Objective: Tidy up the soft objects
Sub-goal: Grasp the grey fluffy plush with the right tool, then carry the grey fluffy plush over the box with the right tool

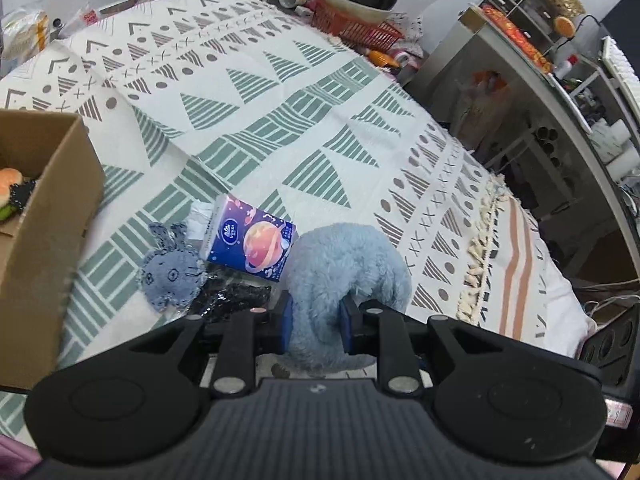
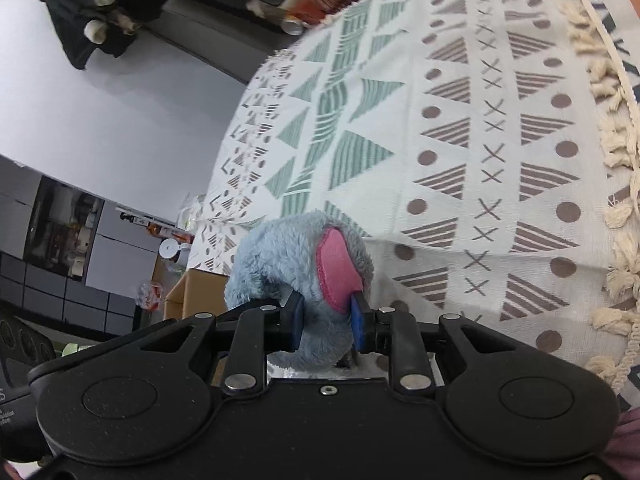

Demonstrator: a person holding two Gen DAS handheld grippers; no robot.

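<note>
Grey-blue fluffy plush toy [image 1: 344, 264], lying on the patterned woven bedspread [image 1: 280, 92] near its fringed edge and gripped from two sides; left gripper [image 1: 316, 320] clamped on a narrow fold of the plush, blue pads pressed into the pile on either side; right gripper [image 2: 326, 322] likewise clamped on the same toy beside its pink felt ear [image 2: 338, 272], as the right wrist view shows

Risks, as judgement: the pile is deep and compressible, so either pad pair may hold fur only and slide off once the weight comes on; two grips on one limp body may pull against each other and stretch or twist it if the hands part unevenly; the toy touches the blue printed tissue pack [image 1: 250, 236], which could be dragged or tipped when the toy is raised; the open brown cardboard box [image 1: 44, 216] stands well apart to the left, and a sagging toy may catch its near wall

Count: one plush toy held; one small grey denim animal-shaped toy [image 1: 170, 274] just beside the pack; one black sequinned cloth item [image 1: 236, 298] below it, identity unclear; one tissue pack; one box, holding one burger-shaped soft toy [image 1: 10, 188] and a dark item partly hidden; two grippers
</note>
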